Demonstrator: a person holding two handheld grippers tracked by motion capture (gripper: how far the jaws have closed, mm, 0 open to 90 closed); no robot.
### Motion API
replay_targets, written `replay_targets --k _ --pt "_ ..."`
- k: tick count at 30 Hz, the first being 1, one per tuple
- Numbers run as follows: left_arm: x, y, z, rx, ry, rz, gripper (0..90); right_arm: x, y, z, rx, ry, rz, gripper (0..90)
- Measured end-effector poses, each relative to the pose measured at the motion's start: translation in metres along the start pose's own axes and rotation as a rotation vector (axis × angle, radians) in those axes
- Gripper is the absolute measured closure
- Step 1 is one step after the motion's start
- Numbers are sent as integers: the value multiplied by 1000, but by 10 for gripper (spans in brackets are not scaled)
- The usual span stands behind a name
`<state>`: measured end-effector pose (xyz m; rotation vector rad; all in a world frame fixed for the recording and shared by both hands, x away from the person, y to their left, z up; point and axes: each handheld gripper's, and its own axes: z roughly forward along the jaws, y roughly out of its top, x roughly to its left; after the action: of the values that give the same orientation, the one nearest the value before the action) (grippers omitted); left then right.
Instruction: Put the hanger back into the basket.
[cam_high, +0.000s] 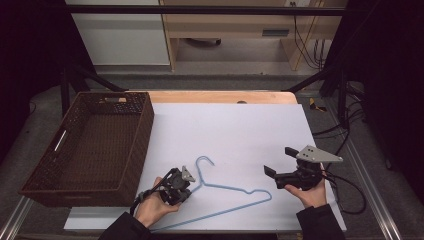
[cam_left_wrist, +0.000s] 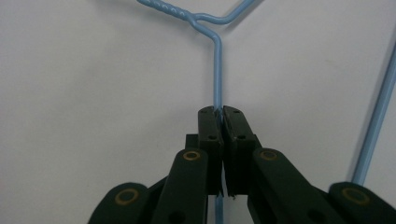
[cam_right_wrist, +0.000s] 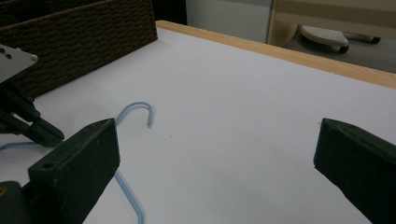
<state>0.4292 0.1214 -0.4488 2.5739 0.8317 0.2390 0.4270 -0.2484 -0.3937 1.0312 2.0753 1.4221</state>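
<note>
From the high view: thin blue wire hanger (cam_high: 220, 192) flat on smooth white surface (cam_high: 240, 130), beside dark woven basket (cam_high: 90, 145); left gripper (cam_high: 176, 187) at its neck, right gripper (cam_high: 292, 172) well apart. Left gripper view: black fingers (cam_left_wrist: 210, 126) clamped together on the wire below the twisted neck. Right gripper view: blocky fingers (cam_right_wrist: 79, 158) wide apart, curved hook beyond.

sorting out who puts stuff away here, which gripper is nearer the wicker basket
Left. The left gripper sits just off the near right corner of the basket, shut on the blue hanger. The right gripper is open, far across the white sheet.
</note>
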Motion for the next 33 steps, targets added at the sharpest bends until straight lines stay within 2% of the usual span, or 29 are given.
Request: replay_targets --k 11,12,15,20,24,29,31,33 --pt "-5 0 -18 -65 43 19 871 18 5 13 30 60 -38 22" --pt "-6 0 -20 -78 48 21 871 25 6 19 39 83 -44 30" --pt "-7 1 -23 -83 53 27 871 30 7 24 52 96 -54 36" --pt "-12 2 -30 -107 68 34 871 49 5 47 107 152 -70 53" --pt "-13 2 -31 -104 72 42 871 59 3 60 147 174 -90 69" --pt "-12 3 -31 -98 69 39 871 65 1 71 167 200 -95 87" --pt "-13 2 -31 -98 69 41 871 71 1 80 200 198 -124 90" --pt "-13 3 -31 -98 68 40 871 72 1 83 205 202 -129 99"
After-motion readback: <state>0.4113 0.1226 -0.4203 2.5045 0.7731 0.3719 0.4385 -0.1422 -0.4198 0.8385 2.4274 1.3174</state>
